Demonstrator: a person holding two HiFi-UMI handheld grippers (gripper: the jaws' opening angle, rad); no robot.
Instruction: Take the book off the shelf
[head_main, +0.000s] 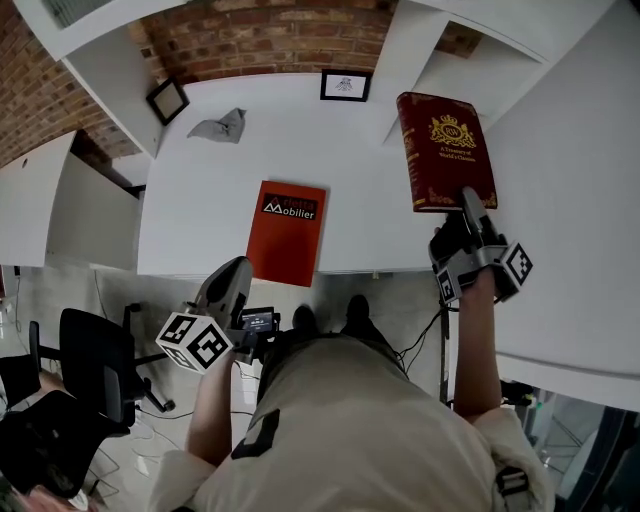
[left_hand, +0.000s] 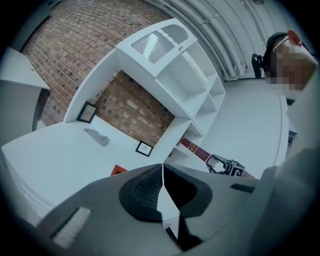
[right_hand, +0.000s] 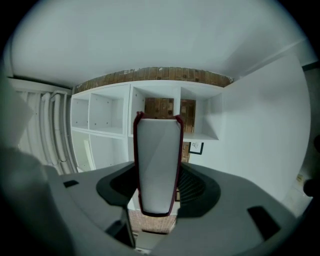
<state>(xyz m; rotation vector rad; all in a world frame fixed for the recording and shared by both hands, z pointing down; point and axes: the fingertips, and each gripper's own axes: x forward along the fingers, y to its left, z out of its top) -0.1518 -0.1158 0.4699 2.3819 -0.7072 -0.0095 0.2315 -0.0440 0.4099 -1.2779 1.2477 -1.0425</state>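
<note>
firmly the right tongs (head_main: 468, 207) grip a dark red gold-crested book (head_main: 440, 145), left tongs (head_main: 238, 272) pressed together empty.

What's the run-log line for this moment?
right gripper: shut on maroon book | left gripper: shut, empty | maroon book: out of shelf

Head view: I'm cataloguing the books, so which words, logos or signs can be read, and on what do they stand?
"Mobilier": on the orange-red book lying on the white table; the word above it is blurred.
Dark red book in the right gripper: gold crest, gilt lines too small to read.
Framed picture: print too small.
Marker cube: square patterns, no words.
</note>
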